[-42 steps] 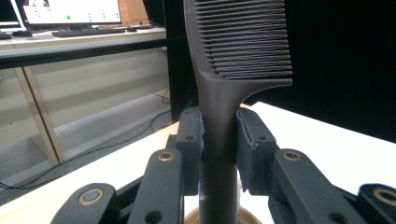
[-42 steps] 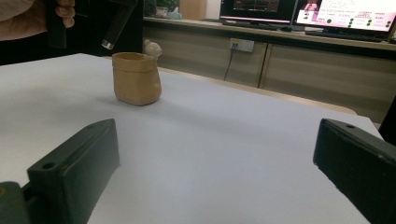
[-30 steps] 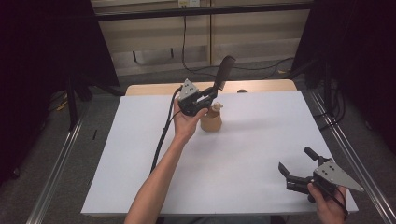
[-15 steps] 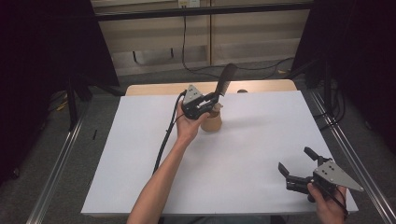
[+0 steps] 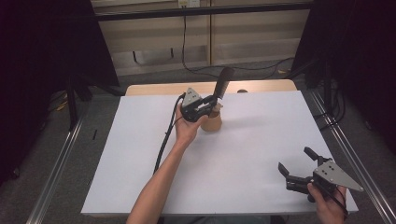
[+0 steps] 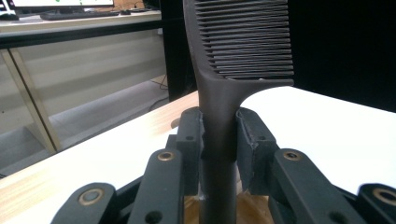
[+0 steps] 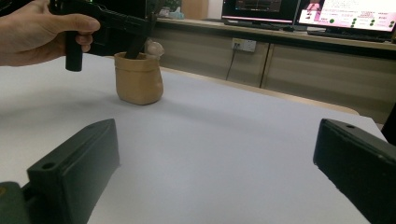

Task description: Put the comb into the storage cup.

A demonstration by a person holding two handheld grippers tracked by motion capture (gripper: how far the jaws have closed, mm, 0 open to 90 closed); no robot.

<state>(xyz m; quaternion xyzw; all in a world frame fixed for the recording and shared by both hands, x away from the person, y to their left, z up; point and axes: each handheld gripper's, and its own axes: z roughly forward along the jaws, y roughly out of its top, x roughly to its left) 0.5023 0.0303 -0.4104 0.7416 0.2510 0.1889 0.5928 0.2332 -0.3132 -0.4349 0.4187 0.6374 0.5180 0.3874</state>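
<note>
Left gripper (image 5: 211, 103) clamps the comb (image 6: 233, 70) handle above the tan pouch (image 5: 212, 122), counter's 12 o'clock; teeth visible in left gripper view; right gripper (image 5: 299, 169) wide at 5 o'clock

Both tongs are matt black, each topped by a grey three-cornered plate; the left tongs (image 5: 208, 103) trail a black cable and show brass-coloured pivot rivets on their linkage. The right tongs (image 5: 299, 163) match. Forearms are bare, sleeveless.

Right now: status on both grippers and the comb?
Left gripper shut on comb, handle end down in tan pouch. Right gripper open, nothing in it, low at near right of table. Nothing in the way.
</note>
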